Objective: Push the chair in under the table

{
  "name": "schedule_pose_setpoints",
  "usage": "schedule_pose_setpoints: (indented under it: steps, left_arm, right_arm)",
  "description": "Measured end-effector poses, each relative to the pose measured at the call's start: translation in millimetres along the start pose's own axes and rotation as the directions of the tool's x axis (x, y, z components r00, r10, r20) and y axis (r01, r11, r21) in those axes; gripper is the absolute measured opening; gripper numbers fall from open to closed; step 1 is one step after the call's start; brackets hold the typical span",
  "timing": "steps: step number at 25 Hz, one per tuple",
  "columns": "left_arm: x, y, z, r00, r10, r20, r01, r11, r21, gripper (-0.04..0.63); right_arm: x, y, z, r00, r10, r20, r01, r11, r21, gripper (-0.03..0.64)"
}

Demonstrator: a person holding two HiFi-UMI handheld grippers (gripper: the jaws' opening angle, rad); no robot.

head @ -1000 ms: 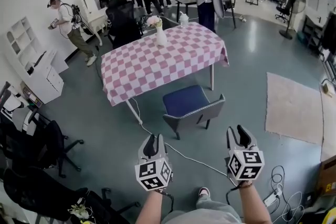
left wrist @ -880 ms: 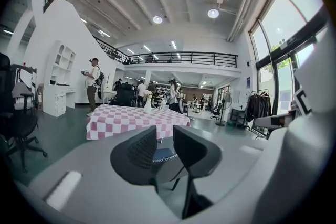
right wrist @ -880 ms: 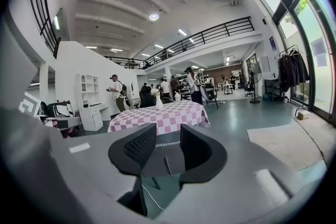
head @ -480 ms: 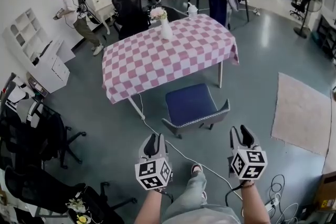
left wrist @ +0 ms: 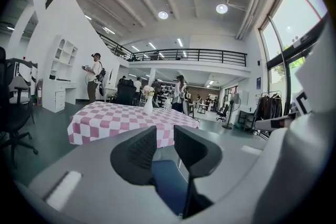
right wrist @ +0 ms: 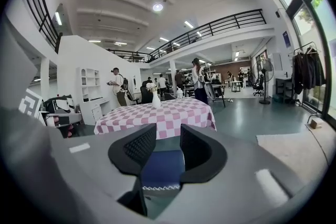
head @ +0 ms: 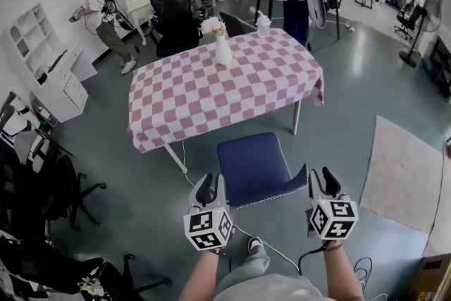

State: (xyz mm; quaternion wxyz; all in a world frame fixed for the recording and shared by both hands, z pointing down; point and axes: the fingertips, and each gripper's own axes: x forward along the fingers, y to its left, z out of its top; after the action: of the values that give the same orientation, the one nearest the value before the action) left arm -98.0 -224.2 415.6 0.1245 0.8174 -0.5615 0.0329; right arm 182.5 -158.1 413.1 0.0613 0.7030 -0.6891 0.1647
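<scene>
The chair [head: 252,167] has a blue seat and a grey back, and stands pulled out from the near side of the table [head: 176,106], which wears a pink-and-white checked cloth. My left gripper [head: 209,187] hovers by the left end of the chair's back. My right gripper [head: 322,180] hovers just off the right end. Both are open with nothing between the fingers, and the left jaws have just been opening a little. The left gripper [left wrist: 165,136] view shows the seat [left wrist: 164,181] and the table [left wrist: 121,119] through the gap. The right gripper [right wrist: 168,139] view shows the same seat [right wrist: 163,165].
A white vase of flowers [head: 221,46] and a small jar [head: 263,23] stand on the table. Black office chairs [head: 49,187] crowd the left, a white shelf unit [head: 53,74] the far left, a rug [head: 405,173] the right. A cable [head: 278,257] crosses the floor. People stand beyond the table.
I have stepped forward: chair and table are nearer and lower in the head view. Both grippers have closed in on the ends of the chair's back.
</scene>
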Motion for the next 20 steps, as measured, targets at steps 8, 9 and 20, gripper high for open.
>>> schedule_pose_setpoints:
  steps: [8,9,20]
  left_arm:
    - [61.3,-4.9,11.3,1.0,-0.003,-0.029,0.003,1.0,0.016,0.103]
    - [63.9,-6.8,9.8,0.999,0.001,-0.035,0.0,1.0,0.021,0.103]
    - [37.4,-21.1,-22.0,0.993,0.07,-0.091,-0.069,0.997,0.014,0.123]
  right_arm:
    - [67.1,-8.4,22.3,0.998,0.051,-0.03,-0.051,0.999,-0.015,0.126]
    - [72.9,-9.6,20.9,0.997,0.064,-0.039,-0.064,0.998,-0.016,0.126]
    - [89.1,-5.1,-5.3,0.954,0.251,-0.162,-0.265,0.961,-0.074,0.126]
